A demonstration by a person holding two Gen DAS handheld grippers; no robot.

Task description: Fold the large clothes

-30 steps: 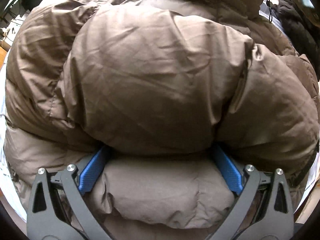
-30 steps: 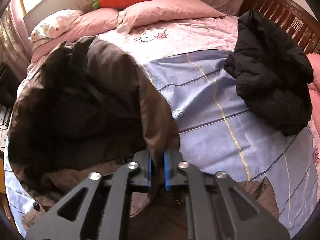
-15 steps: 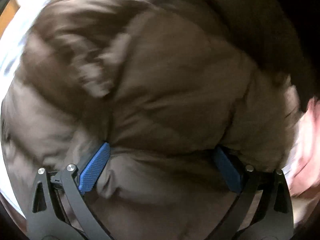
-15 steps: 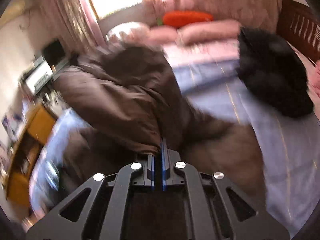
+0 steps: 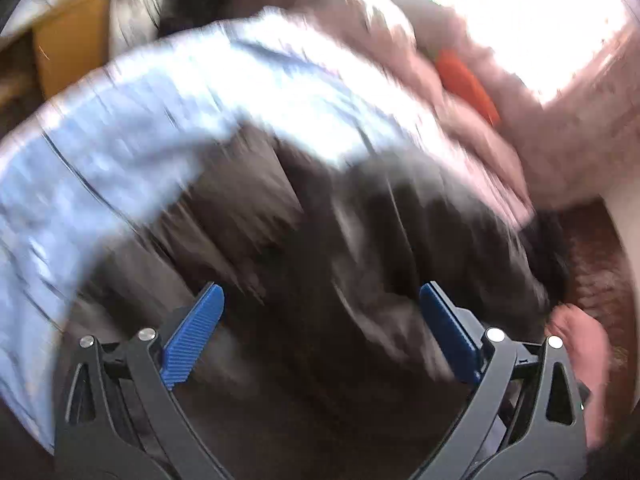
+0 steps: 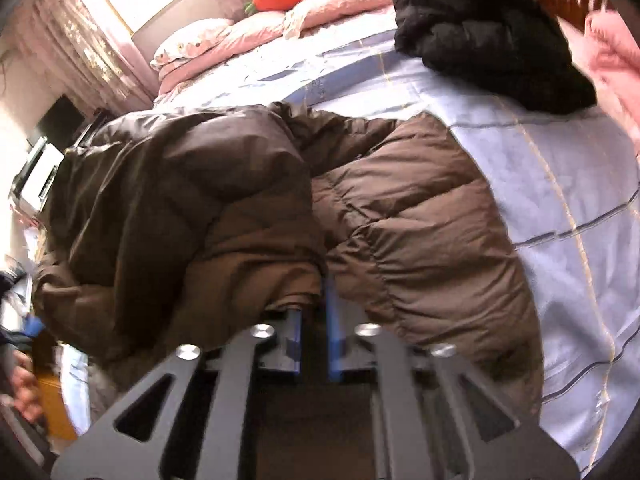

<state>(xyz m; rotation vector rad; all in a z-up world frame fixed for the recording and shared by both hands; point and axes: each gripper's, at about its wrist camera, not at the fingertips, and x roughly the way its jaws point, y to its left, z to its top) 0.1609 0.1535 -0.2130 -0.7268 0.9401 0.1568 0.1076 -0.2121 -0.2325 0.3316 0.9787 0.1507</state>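
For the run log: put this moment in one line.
brown puffer jacket: folded on bed | right gripper: opening, hem between | left gripper: open

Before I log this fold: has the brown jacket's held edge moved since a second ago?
Yes. The brown jacket flap in the right tongs swung left, off the blue sheet, onto the jacket's other half.

Home bedroom, bed (image 6: 560, 184) with blue sheet, pink pillows (image 6: 240, 34), curtains (image 6: 80, 40)

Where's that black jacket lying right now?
In the right wrist view, the black jacket lies at the upper right on the blue sheet, beyond the brown jacket, near the pink pillows.
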